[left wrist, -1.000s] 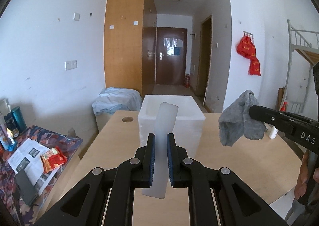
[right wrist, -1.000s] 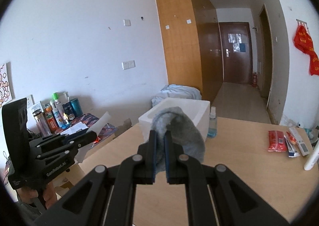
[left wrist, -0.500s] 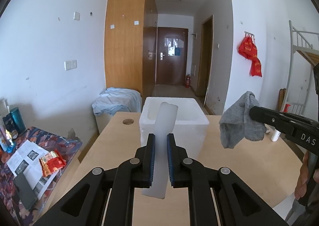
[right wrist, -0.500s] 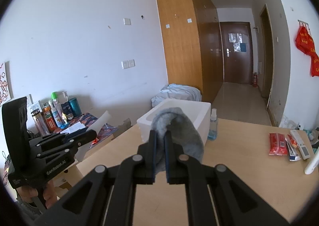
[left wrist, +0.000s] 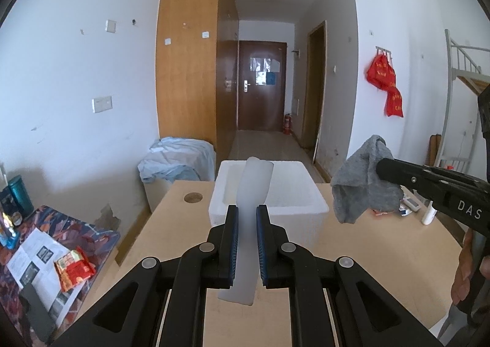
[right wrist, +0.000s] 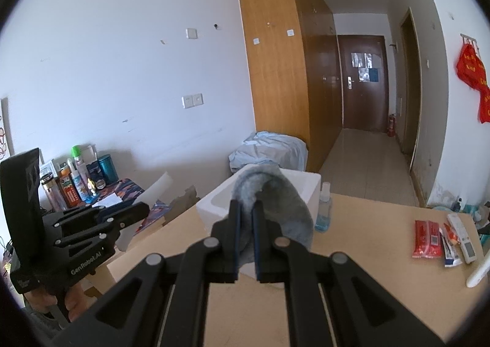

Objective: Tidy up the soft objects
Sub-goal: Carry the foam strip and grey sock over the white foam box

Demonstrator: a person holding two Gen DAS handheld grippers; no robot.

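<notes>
here left tongs (left wrist: 246,226) clamp a white strip (left wrist: 249,209); right tongs (right wrist: 246,224) clamp a grey cloth (right wrist: 284,206).

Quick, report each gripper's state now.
Left gripper: shut on white flexible strip.
Right gripper: shut on grey cloth.
</notes>
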